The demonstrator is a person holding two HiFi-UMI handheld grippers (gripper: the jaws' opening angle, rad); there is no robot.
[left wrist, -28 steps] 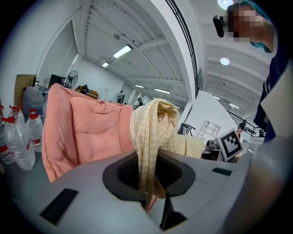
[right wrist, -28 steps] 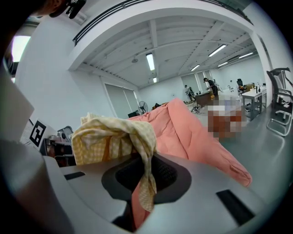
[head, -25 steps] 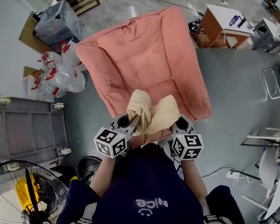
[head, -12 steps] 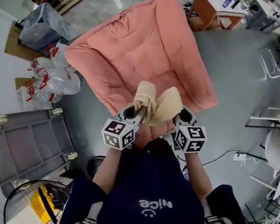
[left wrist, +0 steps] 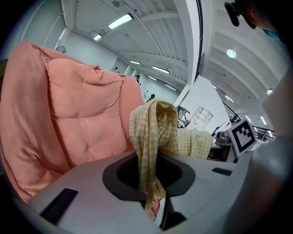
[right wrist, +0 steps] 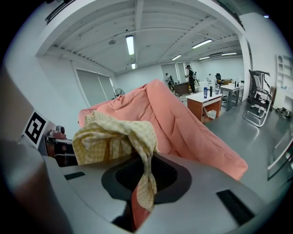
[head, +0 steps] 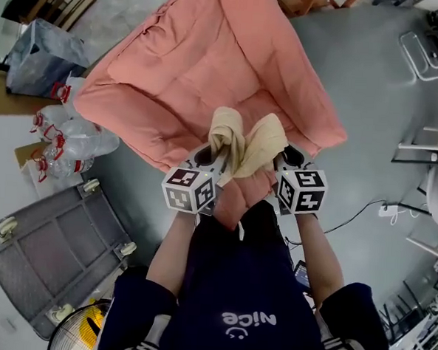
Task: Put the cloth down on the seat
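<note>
A pale yellow checked cloth [head: 244, 144] hangs bunched between my two grippers, above the front edge of a pink padded seat [head: 203, 73]. My left gripper [head: 216, 157] is shut on the cloth's left end [left wrist: 151, 137], which rises out of the jaws and droops over. My right gripper [head: 276, 161] is shut on the right end [right wrist: 137, 146], with the rest of the cloth [right wrist: 103, 135] draped off to the left. The seat's back and cushion fill the left gripper view [left wrist: 68, 105] and lie ahead in the right gripper view [right wrist: 183, 123].
Clear bags with bottles [head: 70, 135] and a blue-grey bag [head: 41, 52] lie left of the seat. A grey flat cart [head: 44, 256] stands at lower left. White chairs [head: 434, 43] and a cable [head: 365, 213] are on the grey floor at right.
Both grippers have gone forward and down with the cloth, nearer to the seat's front edge. The view has tilted, so the seat now fills more of the head view.
</note>
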